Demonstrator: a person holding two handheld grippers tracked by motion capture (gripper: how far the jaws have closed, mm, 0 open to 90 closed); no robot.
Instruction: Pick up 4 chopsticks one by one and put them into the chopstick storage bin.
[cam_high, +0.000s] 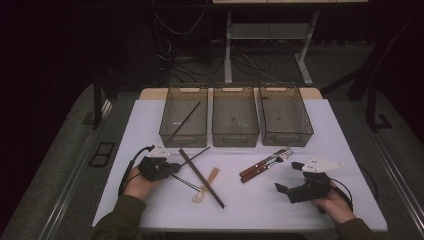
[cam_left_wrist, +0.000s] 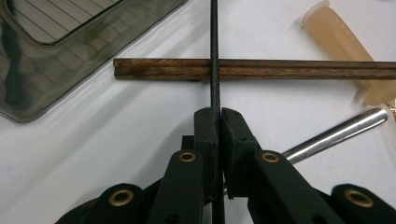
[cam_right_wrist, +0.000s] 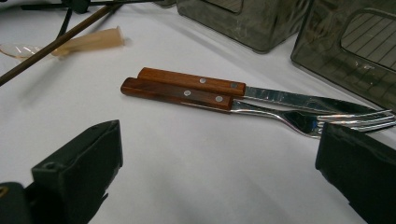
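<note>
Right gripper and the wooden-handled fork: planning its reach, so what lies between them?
Only bare white tabletop separates the open right gripper from the wooden-handled fork, seen in the right gripper view.

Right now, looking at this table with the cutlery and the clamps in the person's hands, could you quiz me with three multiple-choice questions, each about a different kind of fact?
1. Where does a black chopstick already lie?
A. in the left bin
B. in the middle bin
C. in the right bin

2. How many smoky plastic bins stand at the table's far edge?
A. two
B. three
C. four

3. What is the left gripper doing?
A. gaping over the fork
B. shut on a thin black chopstick
C. shut on the spoon

Answers:
1. A: the high view shows the stick slanting inside the left bin.
2. B: left, middle bin and right bin stand side by side.
3. B: in the left gripper view the jaws pinch the thin black chopstick, which crosses over the brown wooden chopsticks.
</note>
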